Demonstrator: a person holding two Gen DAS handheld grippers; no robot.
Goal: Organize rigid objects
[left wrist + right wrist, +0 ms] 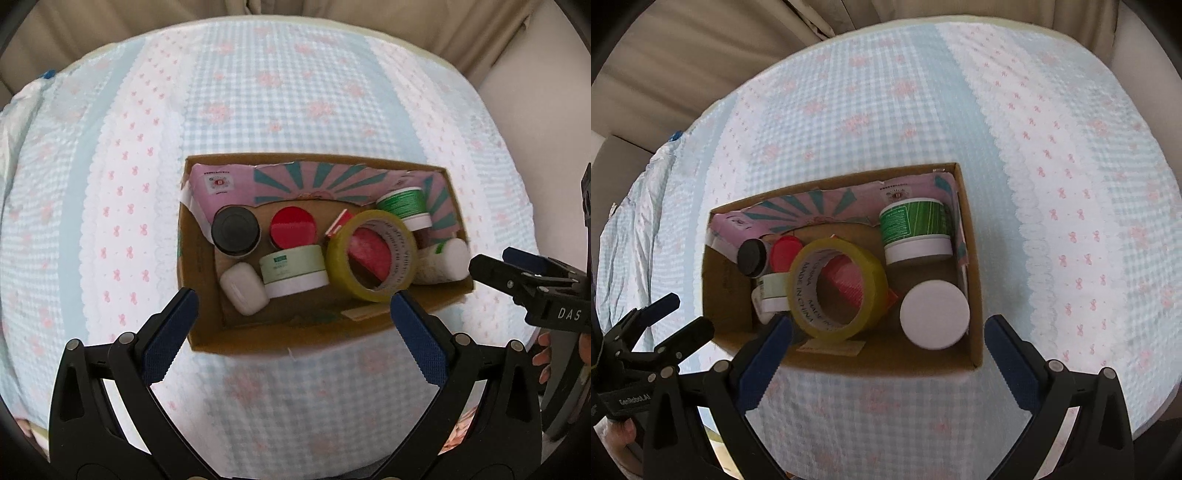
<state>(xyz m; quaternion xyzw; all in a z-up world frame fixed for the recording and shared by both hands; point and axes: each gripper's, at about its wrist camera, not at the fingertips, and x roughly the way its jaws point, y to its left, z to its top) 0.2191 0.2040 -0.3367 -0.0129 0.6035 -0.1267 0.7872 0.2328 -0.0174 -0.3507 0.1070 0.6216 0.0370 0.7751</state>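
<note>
Tape (837, 288), a stiff and light roll, is seen in the middle of the cardboard box (975, 295), tilted on its edge, its hole facing the near wall. A grip across the rim is judged safest, since the film looks slippery. Both the left gripper (293, 308) and the right gripper (888, 334) are held wide and empty.

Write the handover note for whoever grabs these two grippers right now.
Left gripper: open, empty, hovering at the cardboard box's near edge.
Right gripper: open, empty, likewise.
In the box: tape roll standing on edge, black-lidded jar, red-lidded jar, green jar, white-lidded jar, pale green tin, white soap-like bar.
Done: nothing loose visible on the bedsheet.
Left: probably only withdrawing.
</note>
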